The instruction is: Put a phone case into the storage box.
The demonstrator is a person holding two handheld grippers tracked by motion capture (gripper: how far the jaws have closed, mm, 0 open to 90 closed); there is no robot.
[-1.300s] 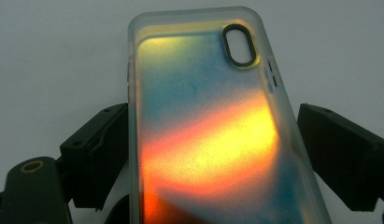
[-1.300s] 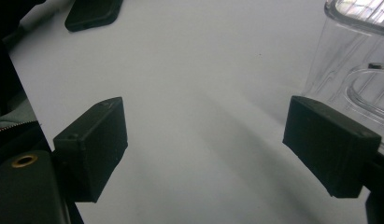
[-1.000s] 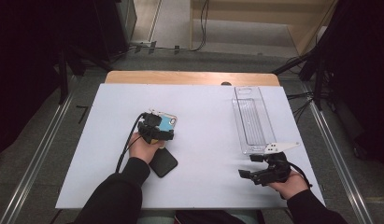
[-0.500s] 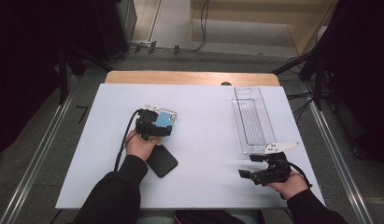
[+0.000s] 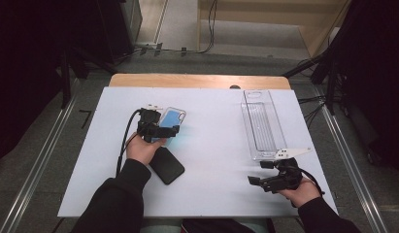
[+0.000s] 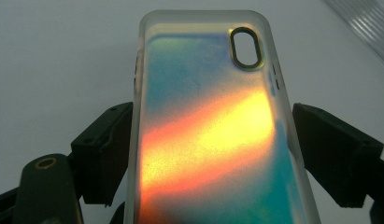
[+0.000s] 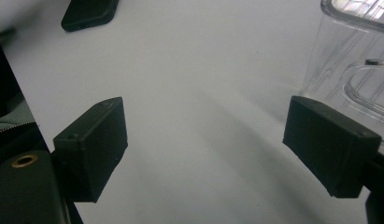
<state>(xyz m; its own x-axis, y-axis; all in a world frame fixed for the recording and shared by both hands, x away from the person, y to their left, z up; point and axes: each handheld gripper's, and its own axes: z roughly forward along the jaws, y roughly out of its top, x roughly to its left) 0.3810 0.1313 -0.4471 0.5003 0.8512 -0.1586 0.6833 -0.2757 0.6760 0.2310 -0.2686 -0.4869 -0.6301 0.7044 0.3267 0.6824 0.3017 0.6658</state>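
Left gripper point(image 6: 213, 154) holds one phone case point(image 6: 208, 126); one black phone point(image 5: 166, 165); one clear tray point(image 5: 261, 124).

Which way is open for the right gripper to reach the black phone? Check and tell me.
Probably yes: the right gripper has empty, open jaws, and bare white table lies between it and the flat black phone. Only the left forearm lies close beside the phone.

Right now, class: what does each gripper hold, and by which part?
The left gripper clamps the iridescent phone case across its two long side edges, near its lower half. The right gripper stands open, holding nothing.
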